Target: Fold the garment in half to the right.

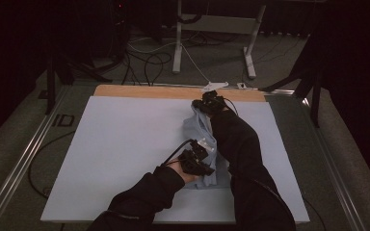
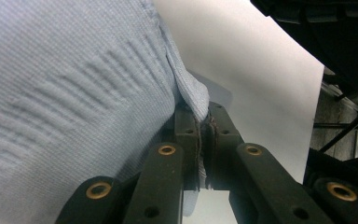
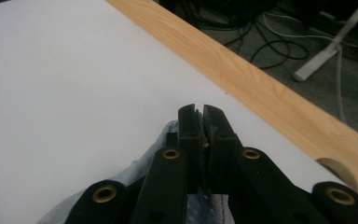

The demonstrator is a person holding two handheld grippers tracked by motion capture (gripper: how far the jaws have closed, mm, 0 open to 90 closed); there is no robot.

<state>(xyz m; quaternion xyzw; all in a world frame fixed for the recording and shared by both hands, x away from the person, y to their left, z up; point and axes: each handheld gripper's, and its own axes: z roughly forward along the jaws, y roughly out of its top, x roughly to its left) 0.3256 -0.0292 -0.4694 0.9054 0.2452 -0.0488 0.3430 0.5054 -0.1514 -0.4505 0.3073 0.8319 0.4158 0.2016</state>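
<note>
Cloth (image 1: pixel 203 144) is pinched at two edges by the closed left gripper (image 2: pixel 204 122) and right gripper (image 3: pixel 202 122), low over the white sheet (image 1: pixel 125 154), folded narrow, with laying flat judged left.

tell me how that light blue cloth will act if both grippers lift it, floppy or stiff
Probably floppy: the light blue cloth lies folded and rumpled between the left gripper and right gripper, and puckers near the left one. Likely light, since a thin pinched edge holds it. It should sag between the two grips.
</note>
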